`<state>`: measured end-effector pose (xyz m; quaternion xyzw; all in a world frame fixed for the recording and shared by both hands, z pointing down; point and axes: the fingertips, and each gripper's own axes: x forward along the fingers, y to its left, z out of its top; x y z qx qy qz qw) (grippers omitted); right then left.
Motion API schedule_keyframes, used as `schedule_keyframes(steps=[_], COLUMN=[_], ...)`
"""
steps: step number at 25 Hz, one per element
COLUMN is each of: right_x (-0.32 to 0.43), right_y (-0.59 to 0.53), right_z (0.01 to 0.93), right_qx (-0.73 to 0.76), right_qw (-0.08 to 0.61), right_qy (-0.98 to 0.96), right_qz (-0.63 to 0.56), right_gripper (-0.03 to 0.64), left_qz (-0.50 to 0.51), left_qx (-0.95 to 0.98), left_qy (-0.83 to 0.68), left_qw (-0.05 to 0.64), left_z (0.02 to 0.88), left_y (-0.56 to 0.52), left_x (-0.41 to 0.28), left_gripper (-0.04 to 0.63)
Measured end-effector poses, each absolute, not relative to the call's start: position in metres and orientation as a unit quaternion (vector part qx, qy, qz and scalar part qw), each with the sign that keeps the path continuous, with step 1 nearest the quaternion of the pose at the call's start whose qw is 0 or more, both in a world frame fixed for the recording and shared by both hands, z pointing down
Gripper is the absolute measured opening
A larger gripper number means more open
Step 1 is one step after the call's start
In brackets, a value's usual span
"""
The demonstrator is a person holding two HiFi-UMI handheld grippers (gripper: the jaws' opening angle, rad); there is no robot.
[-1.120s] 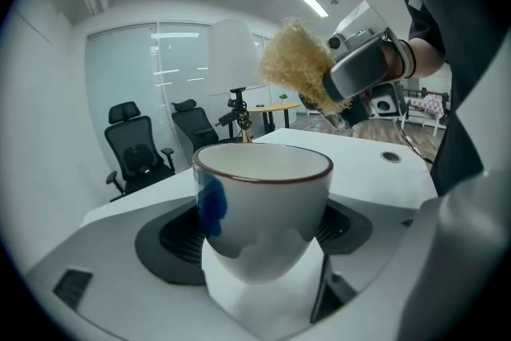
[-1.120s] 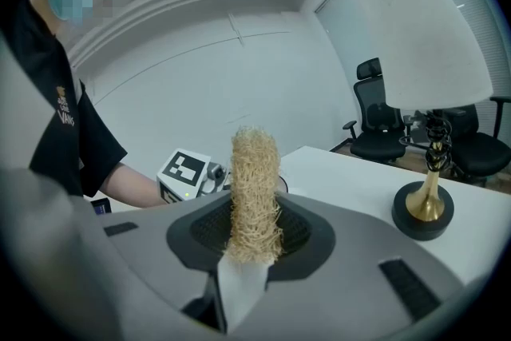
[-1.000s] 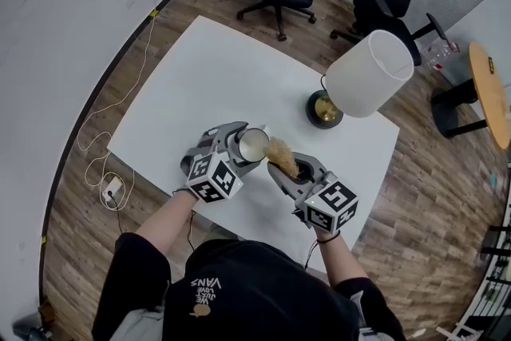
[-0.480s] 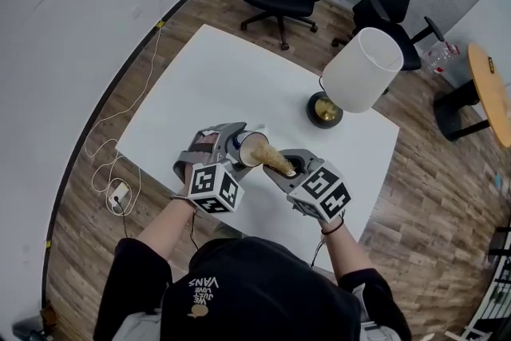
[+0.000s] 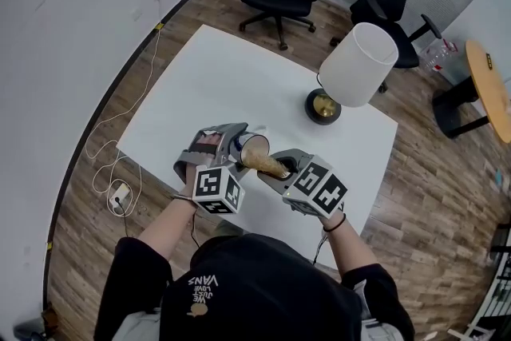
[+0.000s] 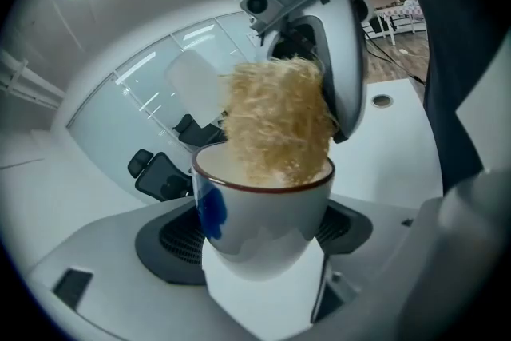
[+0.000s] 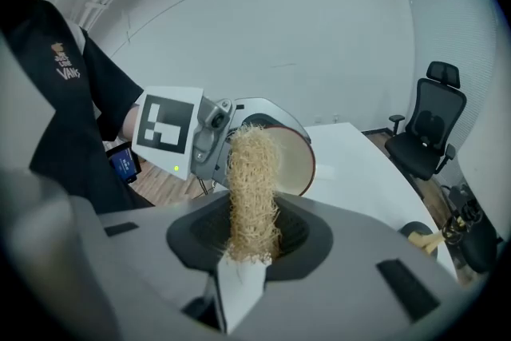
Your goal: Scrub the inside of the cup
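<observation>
1. My left claw point(image 5: 242, 148) is clamped around a white cup point(image 5: 255, 146) with a dark red rim, and holds it above the near edge of the white counter point(image 5: 207, 84).
2. The cup is tipped on its side, with its mouth facing my right claw point(image 5: 283, 168).
3. The right claw is closed on a straw-coloured fibre scrubber point(image 5: 263, 162), whose far end dips past the rim into the cup.
4. A lamp point(image 5: 355, 64) with a white shade stands at the counter's far side, well apart.
</observation>
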<state>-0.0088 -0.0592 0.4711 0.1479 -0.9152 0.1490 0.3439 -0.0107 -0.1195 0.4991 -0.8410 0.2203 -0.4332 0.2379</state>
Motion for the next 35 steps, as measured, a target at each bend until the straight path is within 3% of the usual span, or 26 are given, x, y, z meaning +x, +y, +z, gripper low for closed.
schedule_keyframes(steps=[24, 31, 35], right_x=[-0.001, 0.021, 0.008], right_y=[-0.069, -0.072, -0.056], right_z=[0.468, 0.485, 0.488], right_qx=[0.143, 0.168, 0.149], right_qw=[0.369, 0.387, 0.358], right_qy=[-0.906, -0.889, -0.900], right_qz=[0.154, 0.179, 0.198], right_gripper=[0.094, 0.094, 0.094], left_qz=[-0.441, -0.422, -0.414], left_qx=[-0.836, -0.850, -0.859], left_qy=[0.196, 0.205, 0.213], left_qw=[0.261, 0.238, 0.213], left_z=[0.506, 0.503, 0.509], left_y=[-0.108, -0.114, -0.120], left_x=[-0.001, 0.000, 0.002], left_gripper=[0.397, 0.397, 0.397])
